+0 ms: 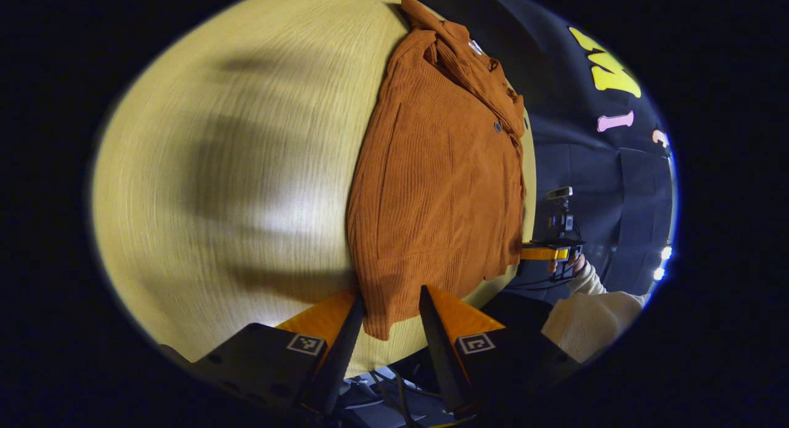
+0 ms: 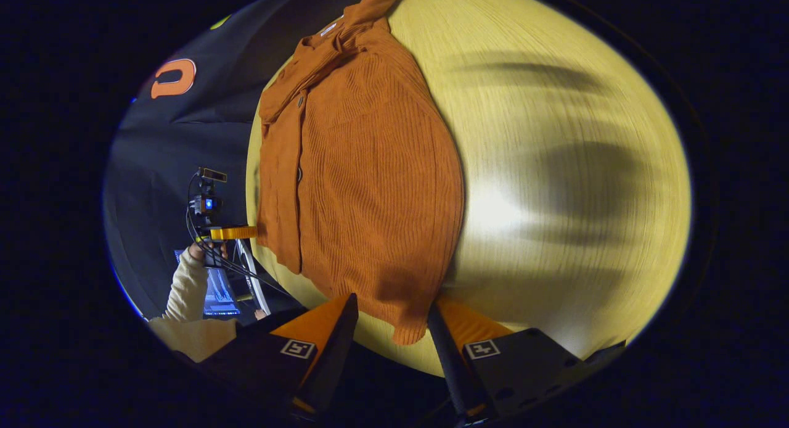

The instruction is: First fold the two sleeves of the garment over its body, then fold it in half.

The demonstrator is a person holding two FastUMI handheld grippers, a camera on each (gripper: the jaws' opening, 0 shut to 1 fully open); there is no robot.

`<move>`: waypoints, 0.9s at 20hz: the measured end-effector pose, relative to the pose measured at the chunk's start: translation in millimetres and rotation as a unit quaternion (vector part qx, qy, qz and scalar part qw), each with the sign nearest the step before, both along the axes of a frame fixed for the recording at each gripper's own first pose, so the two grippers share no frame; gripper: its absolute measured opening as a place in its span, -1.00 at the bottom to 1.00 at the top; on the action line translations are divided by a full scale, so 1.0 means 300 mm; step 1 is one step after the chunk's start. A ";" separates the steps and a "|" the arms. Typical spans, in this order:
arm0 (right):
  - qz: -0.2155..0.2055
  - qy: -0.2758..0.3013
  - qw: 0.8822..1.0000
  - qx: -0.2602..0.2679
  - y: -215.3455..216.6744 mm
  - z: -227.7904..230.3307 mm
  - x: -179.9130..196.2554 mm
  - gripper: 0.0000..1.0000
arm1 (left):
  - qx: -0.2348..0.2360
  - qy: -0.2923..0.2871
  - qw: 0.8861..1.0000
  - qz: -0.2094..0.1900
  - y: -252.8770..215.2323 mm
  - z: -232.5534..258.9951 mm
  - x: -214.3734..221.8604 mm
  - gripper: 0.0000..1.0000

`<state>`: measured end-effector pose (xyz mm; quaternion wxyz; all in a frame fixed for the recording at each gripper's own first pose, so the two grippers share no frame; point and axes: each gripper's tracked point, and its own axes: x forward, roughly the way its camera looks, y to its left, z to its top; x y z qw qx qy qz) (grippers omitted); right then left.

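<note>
On the pale bench [image 1: 234, 169], the garment [image 1: 437, 187] is lying with both sleeves seemingly folded in, its hem corners sitting at six o'clock between each spread claw [image 1: 389, 304] [image 2: 392, 311], half-fold pending.

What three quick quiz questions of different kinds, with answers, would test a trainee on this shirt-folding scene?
1. True or false: the rust-orange corduroy shirt lies on the pale wooden table.
2. Multiple choice: the left tool is (A) open, with a shirt corner between its fingers, (B) shut on the collar, (C) resting on bare table far from the shirt.
3. Short answer: in the right gripper view, what lies between the fingers of the right tool?

Key: 1 true; 2 A; 3 a corner of the shirt's near edge, tool open.
</note>
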<state>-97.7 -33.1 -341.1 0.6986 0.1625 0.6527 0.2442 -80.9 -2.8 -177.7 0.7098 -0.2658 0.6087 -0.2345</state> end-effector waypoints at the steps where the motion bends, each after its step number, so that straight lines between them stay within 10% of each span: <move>1: 0.004 -0.003 1.000 -0.003 0.007 -0.002 -0.006 0.35 | 0.015 -0.006 1.000 0.003 -0.014 -0.007 0.002 0.08; 3: 0.016 -0.002 1.000 -0.019 0.007 -0.022 -0.016 0.46 | 0.039 -0.010 0.999 0.004 -0.042 -0.022 0.005 -0.02; 6: 0.018 0.008 1.000 -0.014 0.028 -0.030 -0.026 -0.31 | 0.062 -0.001 0.998 0.006 -0.085 -0.034 0.011 -0.26; 11: 0.016 0.002 0.999 -0.035 0.032 -0.046 -0.021 -0.71 | 0.111 -0.011 0.994 -0.016 -0.118 -0.048 0.003 -0.71; 18: 0.006 -0.048 0.998 -0.039 0.011 0.008 -0.030 -0.80 | 0.161 -0.021 0.987 0.007 -0.109 -0.009 0.011 -0.92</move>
